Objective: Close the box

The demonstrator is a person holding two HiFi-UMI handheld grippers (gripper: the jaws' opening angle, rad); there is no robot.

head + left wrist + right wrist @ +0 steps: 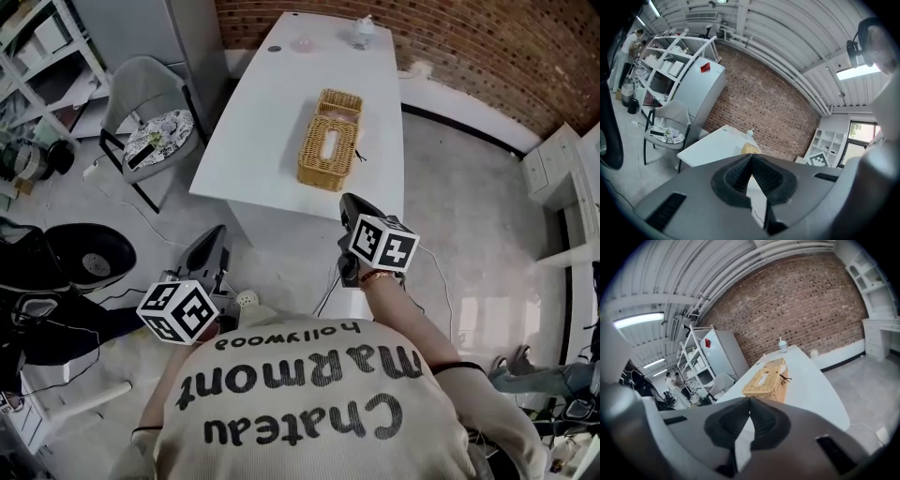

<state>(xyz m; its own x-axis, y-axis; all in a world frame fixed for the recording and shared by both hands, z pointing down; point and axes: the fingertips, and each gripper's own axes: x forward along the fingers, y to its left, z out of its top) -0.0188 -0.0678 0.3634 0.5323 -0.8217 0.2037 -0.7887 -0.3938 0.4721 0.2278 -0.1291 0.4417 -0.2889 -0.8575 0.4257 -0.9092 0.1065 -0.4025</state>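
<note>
A woven wicker box (330, 141) lies on the white table (253, 122), its slotted lid flat on top and a dark tie at its right side. The box (766, 380) appears straight ahead in the right gripper view. In the left gripper view only a corner of the box (750, 148) peeks over the jaws. Both grippers hang near my body, short of the table's near edge and well away from the box. My left gripper (214, 246) is shut with nothing in it. My right gripper (349, 199) is shut too and holds nothing.
A small cup (363, 33) stands at the table's far end. A grey chair (150, 122) sits left of the table, with white shelves (37, 56) behind it. A white cabinet (553, 169) is at the right wall. Cables lie on the floor. People stand by the shelves (701, 362).
</note>
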